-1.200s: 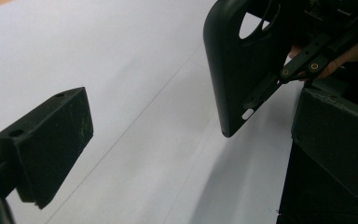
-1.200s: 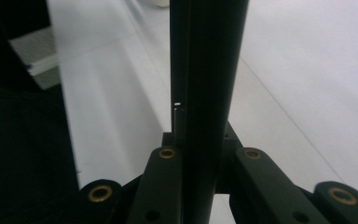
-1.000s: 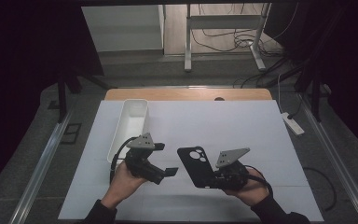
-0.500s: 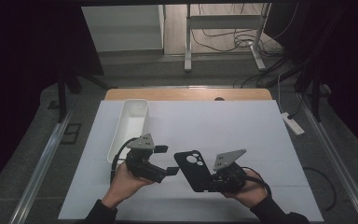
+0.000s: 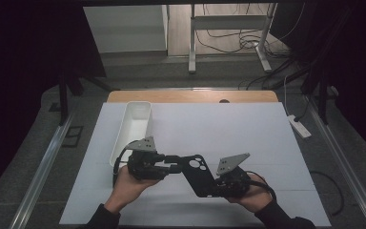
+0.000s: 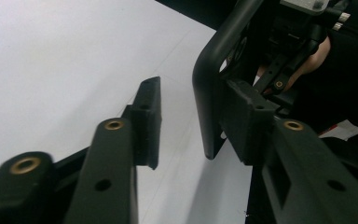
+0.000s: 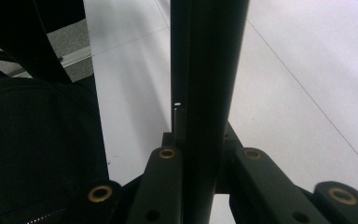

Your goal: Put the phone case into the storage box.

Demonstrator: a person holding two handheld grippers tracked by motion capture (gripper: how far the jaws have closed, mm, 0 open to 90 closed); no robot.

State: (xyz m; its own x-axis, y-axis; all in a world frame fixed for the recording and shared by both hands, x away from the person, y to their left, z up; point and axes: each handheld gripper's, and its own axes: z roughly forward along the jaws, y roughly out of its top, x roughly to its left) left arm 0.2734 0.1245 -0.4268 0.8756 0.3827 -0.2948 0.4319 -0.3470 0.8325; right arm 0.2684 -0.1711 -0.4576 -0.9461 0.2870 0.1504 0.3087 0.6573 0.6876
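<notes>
The right tongs [image 5: 221, 183] grip a black phone case [image 5: 198, 174] by its near end and hold it up off the white table [image 5: 248, 138], tilted so that its camera cut-out end points toward the person's left. In the right gripper view the case [image 7: 209, 93] stands edge-on between the two jaws, which are clamped tight on it.

What has changed is on the other side. A second ago the left tongs [image 5: 171, 166] stood wide open and a little apart from the case; since then the case's free end has come between its jaws, which have just been closing on it. In the left gripper view one pad [image 6: 242, 116] lies against the case's rim [image 6: 209, 88], while the other pad [image 6: 149, 119] is short of it, with bare table showing in the gap. So the left tongs are about half shut and do not yet have the case pinched from both sides.

This looks like a handover, or a two-handed hold being set up: the case is about to be supported at both ends. The right grip should stay until the left pad closes the gap, or the case could swing down. A long white tray [image 5: 133, 129] lies on the table beyond the left hand [image 5: 128, 186], empty as far as I can see.
</notes>
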